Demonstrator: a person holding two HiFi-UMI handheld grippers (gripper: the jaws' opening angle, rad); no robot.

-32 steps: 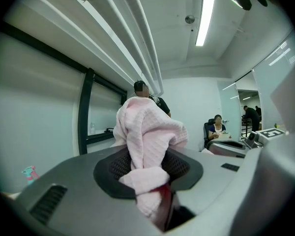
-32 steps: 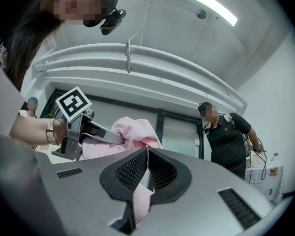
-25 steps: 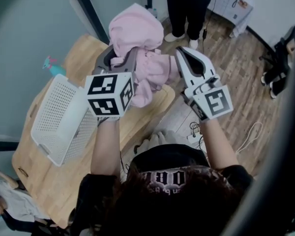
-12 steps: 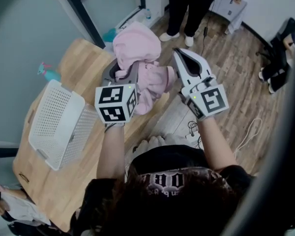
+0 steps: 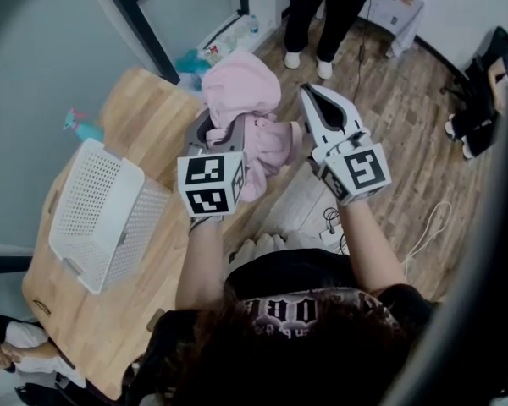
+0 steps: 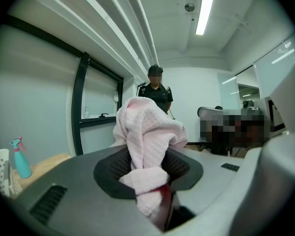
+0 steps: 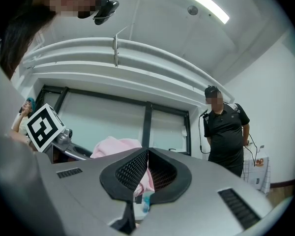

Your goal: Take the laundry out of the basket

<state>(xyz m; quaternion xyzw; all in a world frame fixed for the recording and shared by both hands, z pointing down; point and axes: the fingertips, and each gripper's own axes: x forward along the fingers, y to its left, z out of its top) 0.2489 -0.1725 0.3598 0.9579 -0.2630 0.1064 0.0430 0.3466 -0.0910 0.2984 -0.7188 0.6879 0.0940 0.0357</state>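
The wooden table [image 5: 144, 100] lies below and left of both grippers. On it, well to the left of the left gripper [image 5: 222, 129], sits the white basket [image 5: 93, 201] with no cloth showing inside its mesh walls, so the emptying looks done or nearly so. The pink garment [image 5: 241, 87], the only laundry in sight, is bunched at the left gripper, whose jaws pinch a fold with only the cloth between them. The right gripper [image 5: 311, 96], just right of that bundle, is closed tip to tip on nothing, and what seems left is setting the garment down.
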